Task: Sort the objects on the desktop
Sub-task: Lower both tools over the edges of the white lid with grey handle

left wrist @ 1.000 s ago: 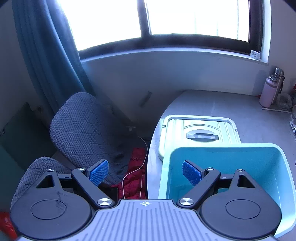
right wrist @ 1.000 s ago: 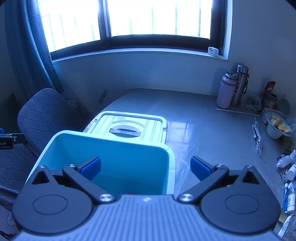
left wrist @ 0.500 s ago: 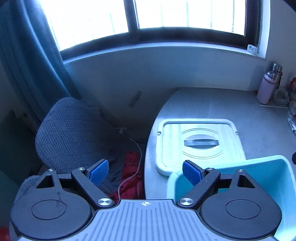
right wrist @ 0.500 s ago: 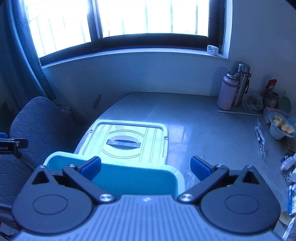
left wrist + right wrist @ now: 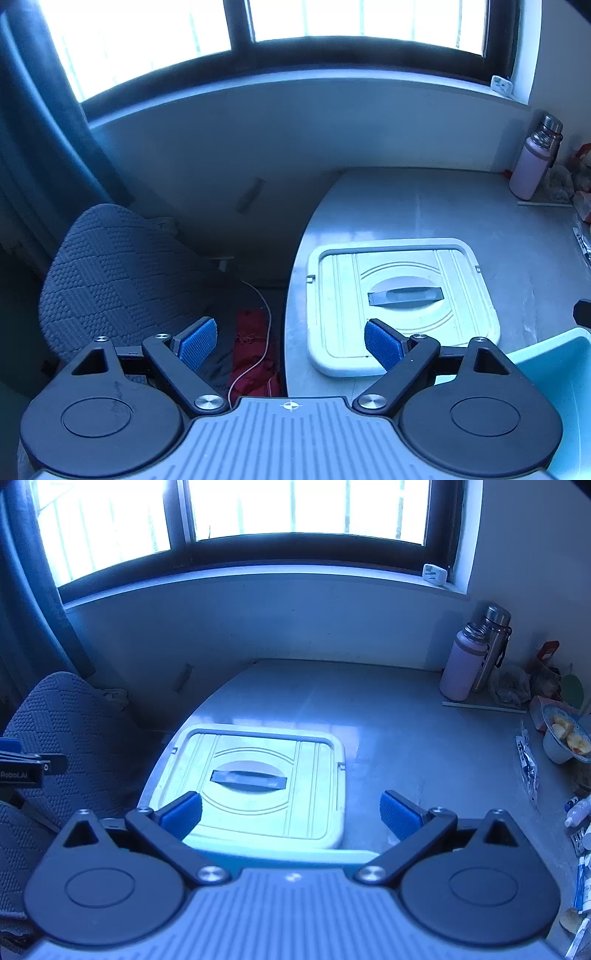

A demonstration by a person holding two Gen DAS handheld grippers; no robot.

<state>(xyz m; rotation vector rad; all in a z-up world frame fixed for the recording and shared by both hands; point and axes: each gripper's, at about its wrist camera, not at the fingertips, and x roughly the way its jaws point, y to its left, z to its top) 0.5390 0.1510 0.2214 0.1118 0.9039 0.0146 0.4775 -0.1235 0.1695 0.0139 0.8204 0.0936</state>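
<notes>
Hovering empty with jaws apart, the left gripper (image 5: 290,341) and right gripper (image 5: 290,812) face the lid (image 5: 255,775); reaching ahead carelessly risks knocking the bin (image 5: 554,365) below.

Both tongs (image 5: 290,341) (image 5: 290,812) have black linkages, silver screws, blue ribbed pads, grey bases.

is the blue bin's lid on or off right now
Off. The pale lid lies flat on the desk, handle up, beyond the blue bin, whose open top shows in the left wrist view.
</notes>
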